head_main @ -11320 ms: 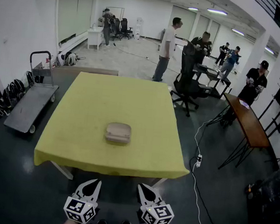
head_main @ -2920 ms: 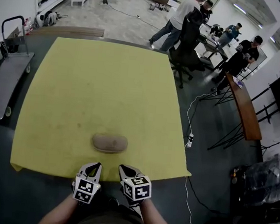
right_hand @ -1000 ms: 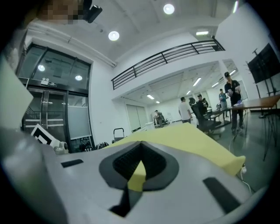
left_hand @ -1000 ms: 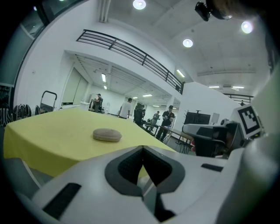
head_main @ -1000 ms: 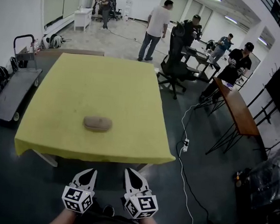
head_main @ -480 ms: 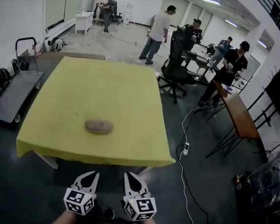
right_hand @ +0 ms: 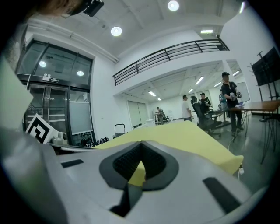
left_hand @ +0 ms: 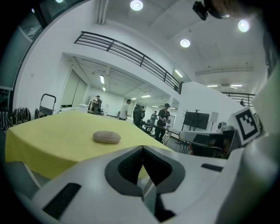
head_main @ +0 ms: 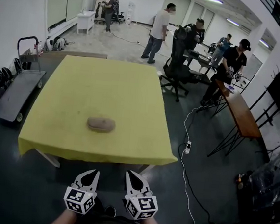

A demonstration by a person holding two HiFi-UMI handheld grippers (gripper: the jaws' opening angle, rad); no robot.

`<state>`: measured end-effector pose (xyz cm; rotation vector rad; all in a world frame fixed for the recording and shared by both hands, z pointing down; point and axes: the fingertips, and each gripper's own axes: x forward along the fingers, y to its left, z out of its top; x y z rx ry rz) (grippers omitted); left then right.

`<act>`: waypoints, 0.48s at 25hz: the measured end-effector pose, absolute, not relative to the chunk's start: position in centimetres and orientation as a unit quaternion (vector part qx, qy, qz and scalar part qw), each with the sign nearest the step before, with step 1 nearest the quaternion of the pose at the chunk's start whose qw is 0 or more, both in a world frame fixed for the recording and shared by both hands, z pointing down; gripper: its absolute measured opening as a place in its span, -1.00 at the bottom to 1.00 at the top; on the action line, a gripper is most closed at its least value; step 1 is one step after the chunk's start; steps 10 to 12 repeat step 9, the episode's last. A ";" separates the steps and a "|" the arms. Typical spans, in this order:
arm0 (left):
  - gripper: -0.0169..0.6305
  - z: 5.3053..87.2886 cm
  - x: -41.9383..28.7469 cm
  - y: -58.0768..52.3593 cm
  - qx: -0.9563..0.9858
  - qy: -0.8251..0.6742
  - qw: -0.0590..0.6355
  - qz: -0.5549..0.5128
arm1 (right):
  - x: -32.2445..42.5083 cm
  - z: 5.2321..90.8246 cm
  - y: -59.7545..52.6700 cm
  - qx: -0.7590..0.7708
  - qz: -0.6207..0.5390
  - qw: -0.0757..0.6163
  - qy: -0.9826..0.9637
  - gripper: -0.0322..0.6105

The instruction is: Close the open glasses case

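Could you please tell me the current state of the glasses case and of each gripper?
glasses case: closed, lying flat on the yellow table, nothing touching it.
left gripper: jaws together, empty, held short of the table.
right gripper: jaws together, empty, held short of the table.

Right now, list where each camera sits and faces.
Head view: on the person's head, steeply down at the yellow-clothed table; shows forearms, left gripper, right gripper.
Left gripper view: on that gripper, along its shut fingers toward the tan oval glasses case.
Right gripper view: along its shut fingers, toward the table.
Head and left views share the case.
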<state>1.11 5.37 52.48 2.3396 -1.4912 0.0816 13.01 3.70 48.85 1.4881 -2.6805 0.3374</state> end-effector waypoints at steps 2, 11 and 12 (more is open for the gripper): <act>-0.92 52.3 1.0 5.5 0.830 -0.527 0.181 0.028 | 12.8 48.9 4.0 0.481 0.112 0.030 -0.869 -0.93; -0.92 52.4 1.3 5.9 0.831 -0.525 0.182 0.027 | 12.6 49.3 4.4 0.477 0.113 0.033 -0.871 -0.93; -0.92 52.4 1.3 5.9 0.831 -0.525 0.182 0.027 | 12.6 49.3 4.4 0.477 0.113 0.033 -0.871 -0.93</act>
